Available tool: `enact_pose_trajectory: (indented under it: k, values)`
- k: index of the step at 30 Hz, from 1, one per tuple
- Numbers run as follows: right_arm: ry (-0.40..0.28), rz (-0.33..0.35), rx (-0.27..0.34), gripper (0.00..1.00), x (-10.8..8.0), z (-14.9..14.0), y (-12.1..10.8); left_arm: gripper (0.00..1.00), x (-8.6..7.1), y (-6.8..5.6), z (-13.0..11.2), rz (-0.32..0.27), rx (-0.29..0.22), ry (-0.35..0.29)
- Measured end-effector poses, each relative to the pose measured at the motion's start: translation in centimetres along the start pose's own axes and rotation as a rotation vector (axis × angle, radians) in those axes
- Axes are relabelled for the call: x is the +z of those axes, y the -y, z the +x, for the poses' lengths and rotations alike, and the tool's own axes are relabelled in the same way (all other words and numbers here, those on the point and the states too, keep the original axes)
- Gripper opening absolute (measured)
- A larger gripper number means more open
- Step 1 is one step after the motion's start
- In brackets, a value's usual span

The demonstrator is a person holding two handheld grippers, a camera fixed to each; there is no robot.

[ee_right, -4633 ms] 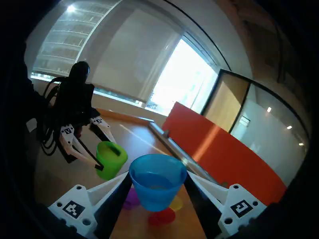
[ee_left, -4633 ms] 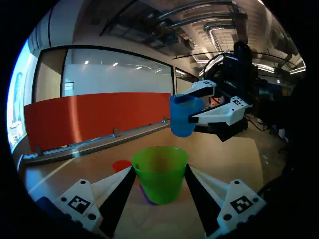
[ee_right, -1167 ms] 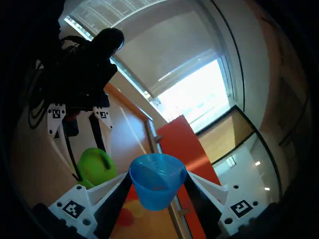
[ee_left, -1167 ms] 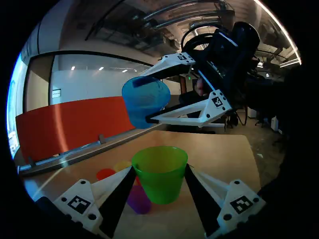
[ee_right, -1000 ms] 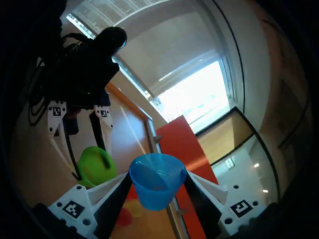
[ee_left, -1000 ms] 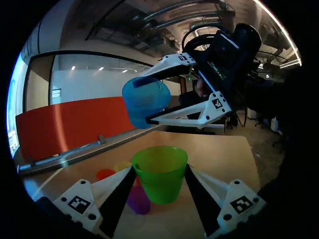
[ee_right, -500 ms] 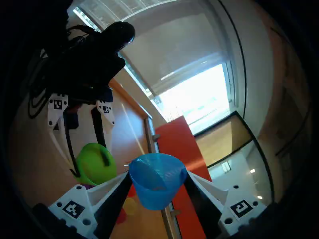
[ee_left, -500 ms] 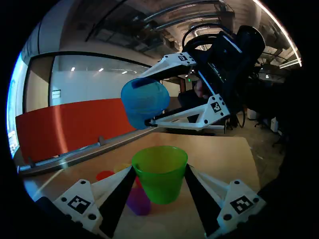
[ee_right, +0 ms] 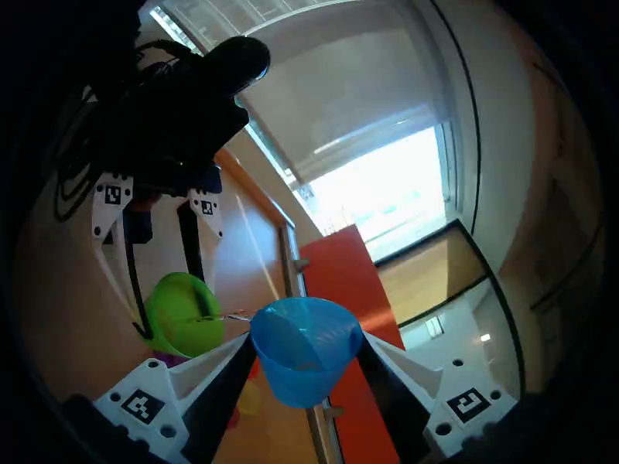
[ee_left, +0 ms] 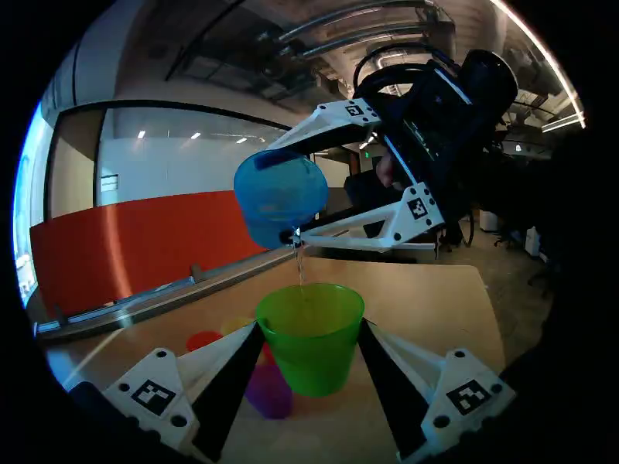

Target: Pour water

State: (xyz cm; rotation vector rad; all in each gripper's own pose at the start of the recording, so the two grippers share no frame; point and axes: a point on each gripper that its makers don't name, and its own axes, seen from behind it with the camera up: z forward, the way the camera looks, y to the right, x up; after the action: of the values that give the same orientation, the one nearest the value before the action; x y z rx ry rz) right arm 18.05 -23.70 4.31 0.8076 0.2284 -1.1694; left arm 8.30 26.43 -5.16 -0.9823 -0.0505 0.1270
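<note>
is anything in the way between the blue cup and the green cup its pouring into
Nothing visible. The tilted blue cup hangs just above the green cup, and a thin stream of water falls from its rim straight into the green cup's open mouth, with only air between.

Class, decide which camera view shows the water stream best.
The left gripper view: the stream drops side-on from the tilted blue cup into the green cup. In the right gripper view it is a faint thread.

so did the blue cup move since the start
Yes. In the left gripper view the blue cup has gone left and up against the orange wall, from right of the green cup to over it.
</note>
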Motion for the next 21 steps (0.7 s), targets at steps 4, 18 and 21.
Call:
enact_pose_trajectory:
  k: [4,18,21]
  values:
    - [0.001,-0.004,-0.010,0.91,0.01,0.13,-0.18,0.85,0.01,-0.07,0.05,-0.001,0.003,-0.001]
    - [0.001,-0.011,-0.026,0.91,-0.16,0.17,-0.60,0.85,0.06,0.00,0.31,0.001,0.003,-0.006]
    - [0.000,-0.012,-0.031,0.91,-0.18,0.28,-0.67,0.85,0.08,-0.04,0.43,0.001,0.003,-0.009]
